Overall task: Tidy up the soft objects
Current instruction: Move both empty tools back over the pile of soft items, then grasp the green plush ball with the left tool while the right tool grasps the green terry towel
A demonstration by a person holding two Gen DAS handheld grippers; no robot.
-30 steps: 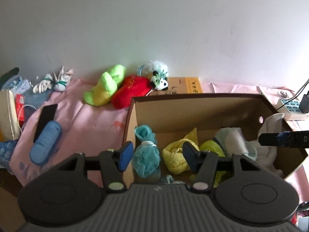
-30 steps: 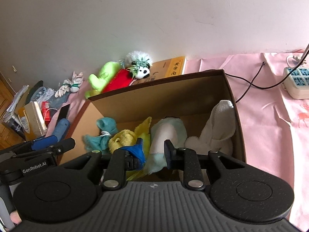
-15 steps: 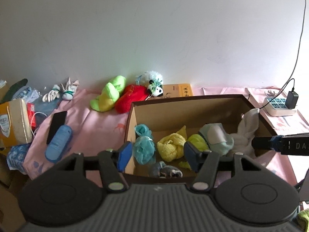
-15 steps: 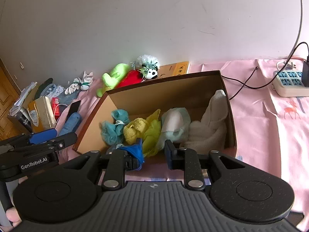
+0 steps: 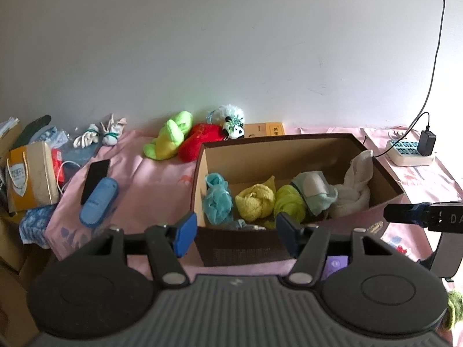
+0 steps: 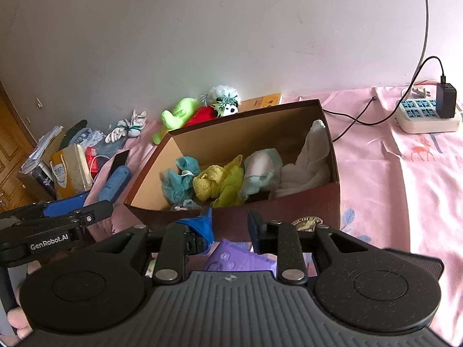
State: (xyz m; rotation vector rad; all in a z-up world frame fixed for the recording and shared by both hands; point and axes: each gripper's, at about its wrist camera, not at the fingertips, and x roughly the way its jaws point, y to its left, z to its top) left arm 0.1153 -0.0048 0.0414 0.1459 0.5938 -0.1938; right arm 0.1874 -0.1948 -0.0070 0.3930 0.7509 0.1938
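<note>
1. Both views share the open cardboard box [image 5: 295, 159] at frame centre, holding a row of soft bundles: teal cloth [image 5: 217, 199], yellow cloth [image 5: 254, 202], lime cloth [image 5: 289, 205], pale mint cloth [image 5: 315, 190] and white towel [image 5: 356, 188], which leans on the right wall.
2. Only the right wrist view shows a purple item [image 6: 237, 260] low in the frame, just behind the right gripper [image 6: 230, 228], and a person's fingers [image 6: 17, 321] at the lower left corner.
3. Only the left wrist view shows a green fuzzy thing [image 5: 454, 306] at the lower right edge.
4. The left gripper [image 5: 235, 231] has its jaws apart and opening, with nothing between them; the box front lies beyond.
5. The right gripper's jaws are opening too, a gap showing between them and nothing pinched.
6. Outside the box, at upper centre against the wall, lie a lime plush [image 5: 170, 138], a red plush [image 5: 199, 141] and a panda toy [image 5: 234, 123].
7. The power strip [image 6: 428, 115] shows far larger at the right view's upper right.
</note>
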